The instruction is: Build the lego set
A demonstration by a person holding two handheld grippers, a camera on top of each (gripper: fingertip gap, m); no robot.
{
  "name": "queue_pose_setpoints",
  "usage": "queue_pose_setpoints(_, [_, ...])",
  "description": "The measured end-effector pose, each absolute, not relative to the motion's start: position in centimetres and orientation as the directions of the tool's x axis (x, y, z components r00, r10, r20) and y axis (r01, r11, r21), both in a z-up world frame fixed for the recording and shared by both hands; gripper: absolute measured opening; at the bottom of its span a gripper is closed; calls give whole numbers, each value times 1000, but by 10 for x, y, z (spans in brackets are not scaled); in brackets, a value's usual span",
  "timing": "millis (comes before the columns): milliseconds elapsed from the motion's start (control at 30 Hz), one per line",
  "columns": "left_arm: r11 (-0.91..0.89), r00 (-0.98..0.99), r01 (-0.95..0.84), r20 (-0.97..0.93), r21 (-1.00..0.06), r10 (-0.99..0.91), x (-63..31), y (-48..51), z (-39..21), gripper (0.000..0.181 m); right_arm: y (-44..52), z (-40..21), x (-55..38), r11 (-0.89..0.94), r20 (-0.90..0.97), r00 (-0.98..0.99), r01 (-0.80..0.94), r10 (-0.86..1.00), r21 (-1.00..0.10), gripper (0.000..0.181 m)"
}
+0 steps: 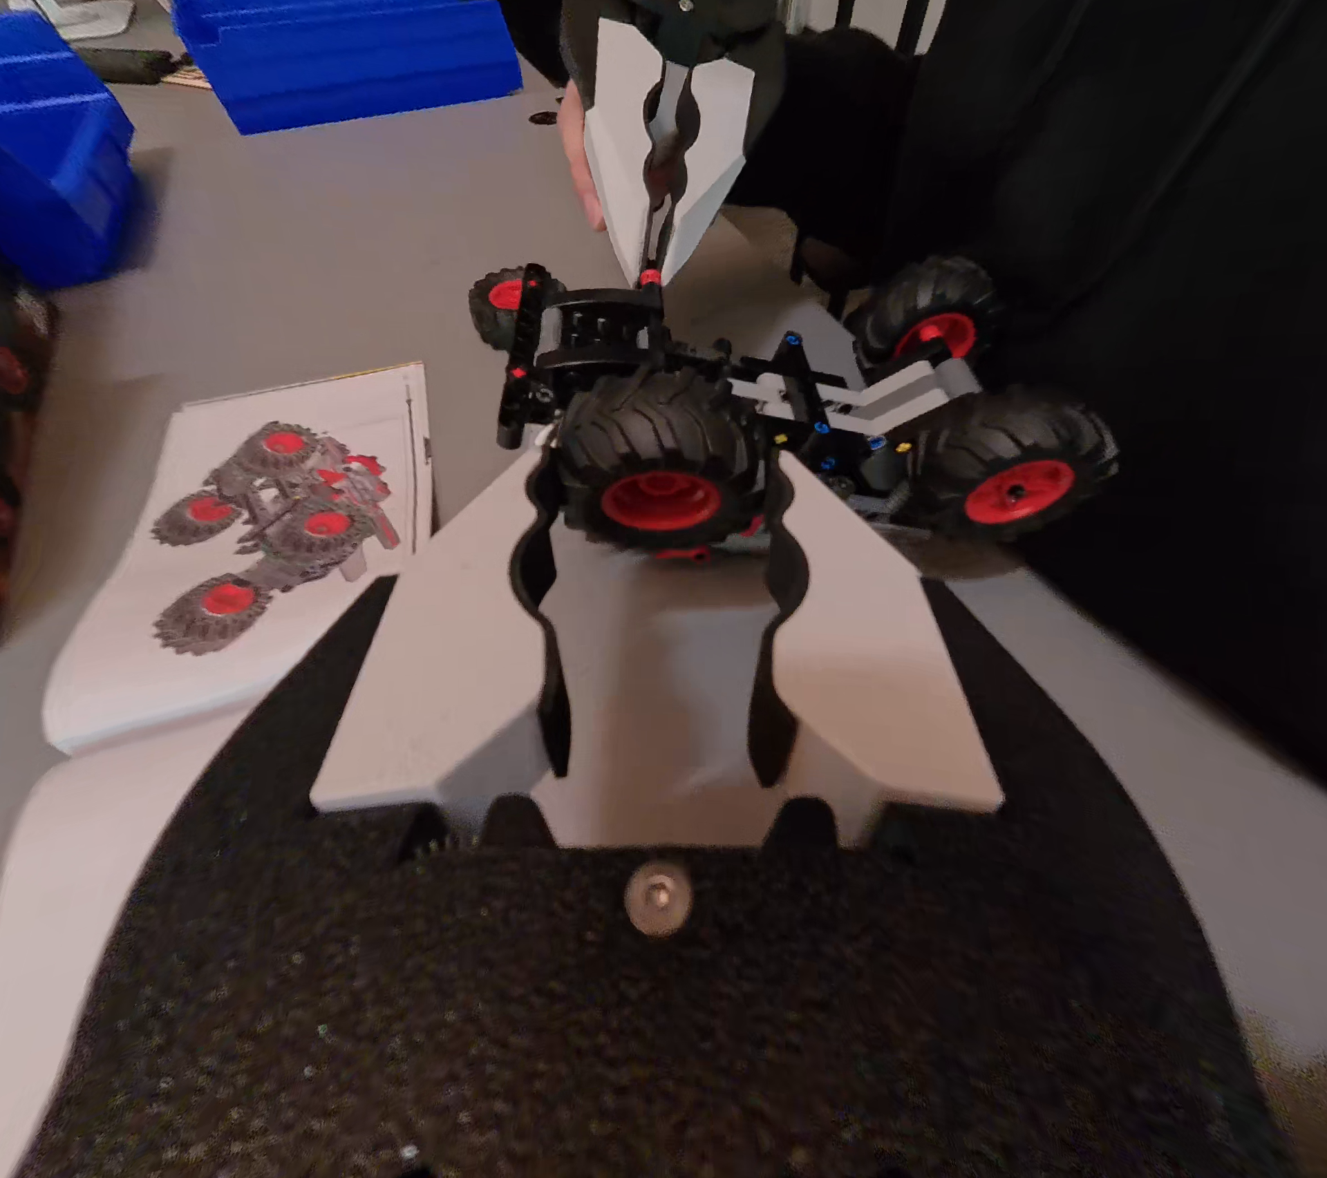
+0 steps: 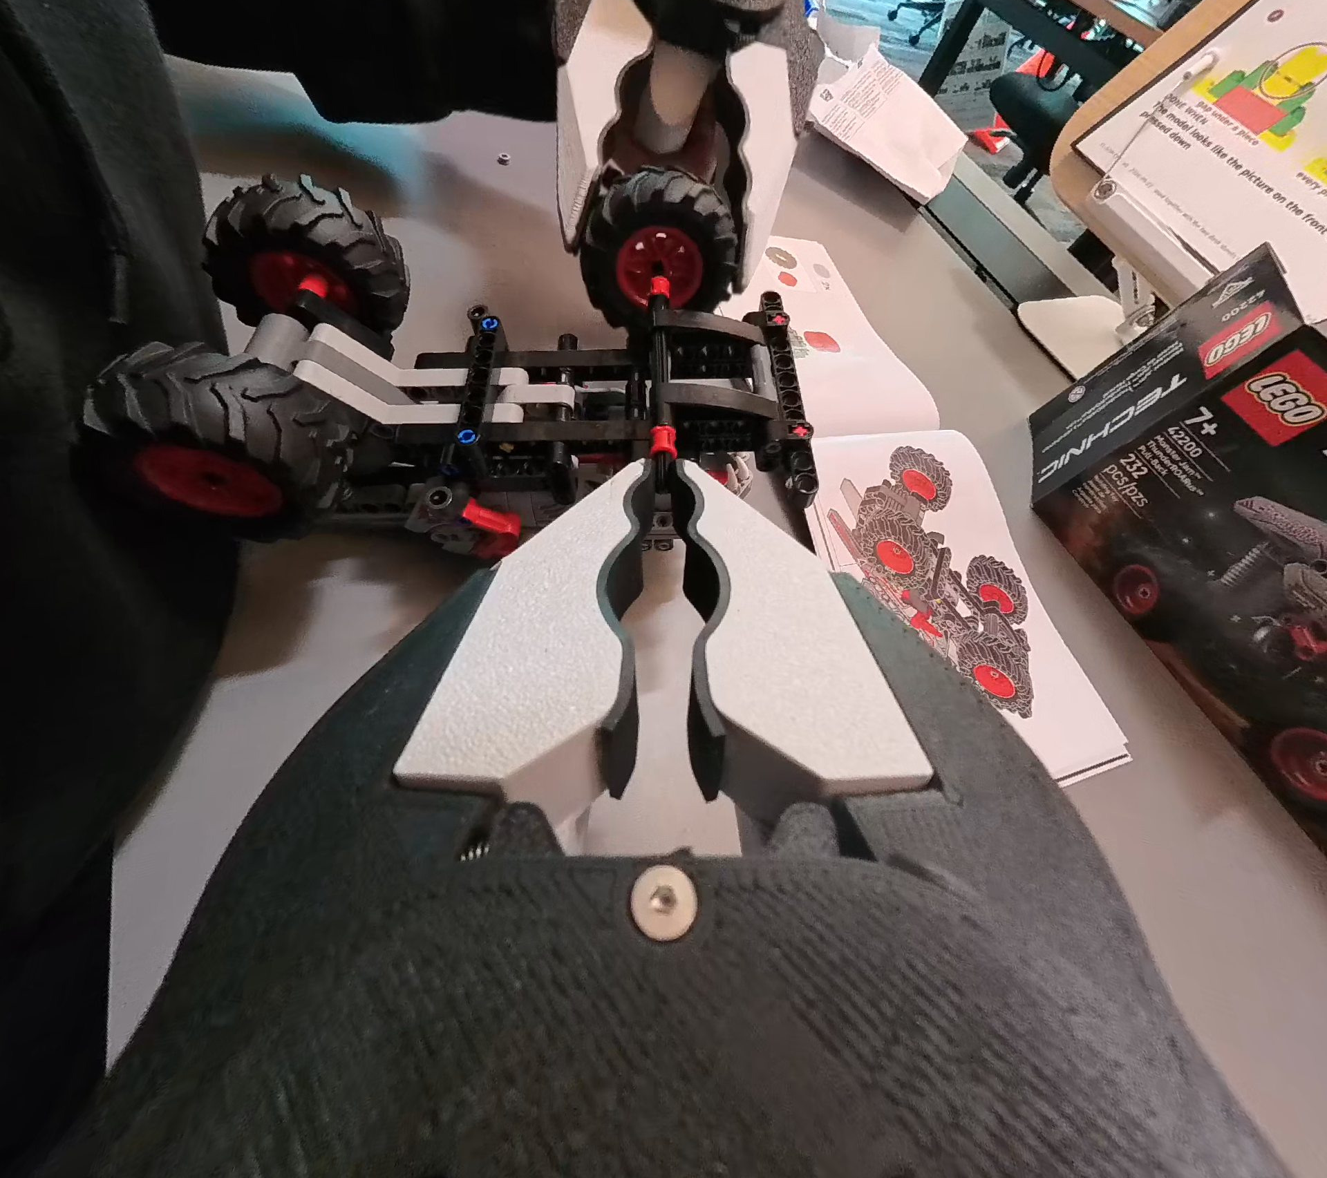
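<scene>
The grey counter (image 2: pixel 301 677) carries the half-built black-and-grey plastic truck chassis (image 2: pixel 546 404), lying on its side near the counter's edge, three fat black rubber tyres with red hubs already on it. Just beside the chassis, on the side away from the person's dark sleeve, lies the open white instruction booklet (image 2: pixel 955 576), and past that the black cardboard set box (image 2: pixel 1177 497). Blue plastic bins (image 1: pixel 345 45) stand well behind the chassis.

The left hand-held gripper (image 2: pixel 664 225) clasps one front tyre (image 1: pixel 657 461) between its fingers and so steadies the chassis. The right hand-held gripper (image 2: pixel 662 483) is closed on the free end of the thin black front axle (image 2: pixel 658 383), just behind its small red bushing (image 2: pixel 660 438).

The step appears to be seating this axle across the front frame. To do it well, I would keep the left grip firm on the tyre so the chassis cannot roll, push straight along the axle's line without bending it, and stop once the bushing sits flush against the frame.
</scene>
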State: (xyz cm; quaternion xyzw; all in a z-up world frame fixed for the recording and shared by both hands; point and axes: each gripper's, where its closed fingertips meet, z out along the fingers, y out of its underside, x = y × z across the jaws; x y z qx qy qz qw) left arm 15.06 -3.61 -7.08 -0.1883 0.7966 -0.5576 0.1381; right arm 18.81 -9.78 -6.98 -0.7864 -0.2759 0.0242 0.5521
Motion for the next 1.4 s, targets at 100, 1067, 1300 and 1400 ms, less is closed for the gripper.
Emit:
queue_pose_setpoints(100, [381, -883, -89, -105, -920, -458, 153, -35, -71, 55, -97, -70, 189, -245, 262, 848, 405, 462, -881, 3])
queue_pose_setpoints(1067, [504, -753, 181, -449, -845, -482, 152, -31, -64, 55, -92, -69, 188, -255, 173, 864, 322, 473, -912, 2])
queue_pose_setpoints(1300, [383, -814, 87, -287, -919, -504, 154, -28, -68, 54, -92, -69, 189, -253, 171, 861, 321, 479, -913, 3])
queue_pose_setpoints(1400, [356, -834, 57, -241, -933, -497, 154, -28, -69, 54, -92, -69, 189, -251, 167, 862, 317, 479, -914, 3])
